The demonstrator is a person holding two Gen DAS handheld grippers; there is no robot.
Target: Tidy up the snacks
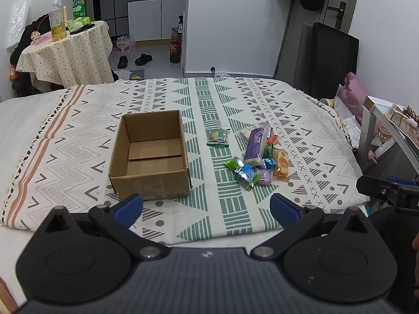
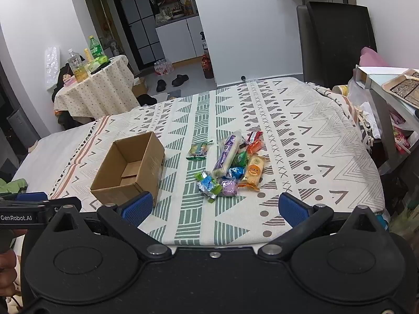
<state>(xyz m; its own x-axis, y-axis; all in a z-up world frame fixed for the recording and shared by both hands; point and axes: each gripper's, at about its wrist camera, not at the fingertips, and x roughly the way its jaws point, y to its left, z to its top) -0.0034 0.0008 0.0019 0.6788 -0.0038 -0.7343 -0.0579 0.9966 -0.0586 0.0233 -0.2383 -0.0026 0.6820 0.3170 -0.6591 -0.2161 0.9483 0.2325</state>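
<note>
An empty open cardboard box (image 1: 150, 157) (image 2: 131, 168) sits on the patterned cloth. To its right lies a pile of wrapped snacks (image 1: 258, 157) (image 2: 233, 166), with a long purple pack (image 1: 254, 144) (image 2: 225, 155), an orange pack (image 1: 281, 163) (image 2: 252, 172) and a green-blue pack (image 1: 242, 170) (image 2: 208, 183). One green snack (image 1: 218, 138) (image 2: 199, 150) lies apart, between box and pile. My left gripper (image 1: 207, 208) is open and empty, near the cloth's front edge. My right gripper (image 2: 216, 208) is open and empty, just in front of the pile.
The patterned cloth (image 1: 78, 141) (image 2: 314, 136) covers a bed. A round table with bottles (image 1: 65, 44) (image 2: 94, 86) stands at the back left. A grey shelf with trays (image 1: 387, 125) (image 2: 392, 89) stands at the right edge. Shoes (image 1: 134, 60) lie on the floor.
</note>
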